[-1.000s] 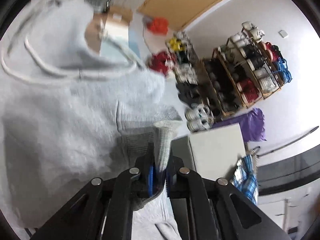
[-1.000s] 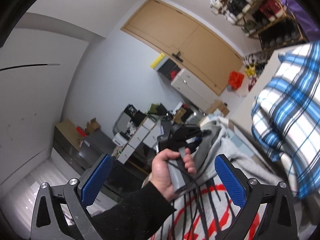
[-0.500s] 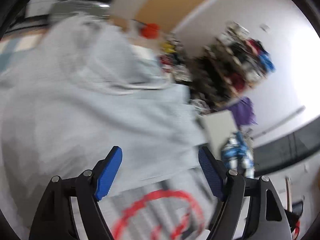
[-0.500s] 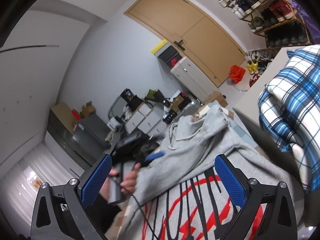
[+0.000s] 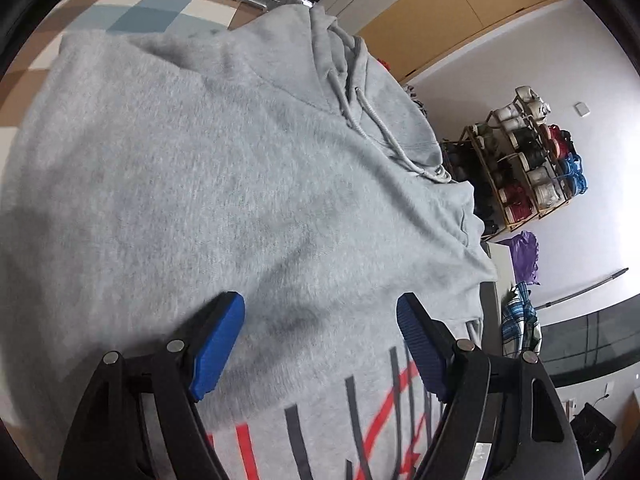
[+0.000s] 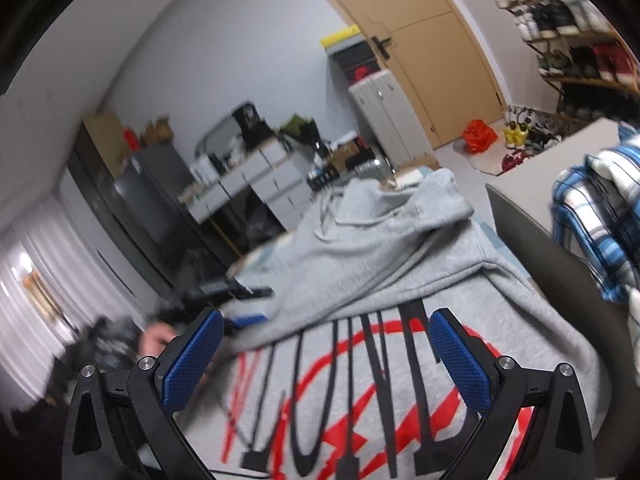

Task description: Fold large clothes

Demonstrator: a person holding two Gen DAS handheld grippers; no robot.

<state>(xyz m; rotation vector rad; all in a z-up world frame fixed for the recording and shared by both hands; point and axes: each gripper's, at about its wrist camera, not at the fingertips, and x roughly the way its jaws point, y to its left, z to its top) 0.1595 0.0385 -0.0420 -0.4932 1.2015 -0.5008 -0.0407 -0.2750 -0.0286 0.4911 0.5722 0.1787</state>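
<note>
Left wrist view: left gripper and right gripper, fingers wide apart, apparently just above grey hoodie.

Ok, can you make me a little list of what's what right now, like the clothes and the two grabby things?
garment: gray hoodie, spread out with one side folded over
print: red and black letters, partly covered by the fold
drawstring: cord lying loose near the hood
left tool: open, above the hoodie, holding nothing
right tool: open, holding nothing
nearby: blue plaid cloth, at the right
</note>
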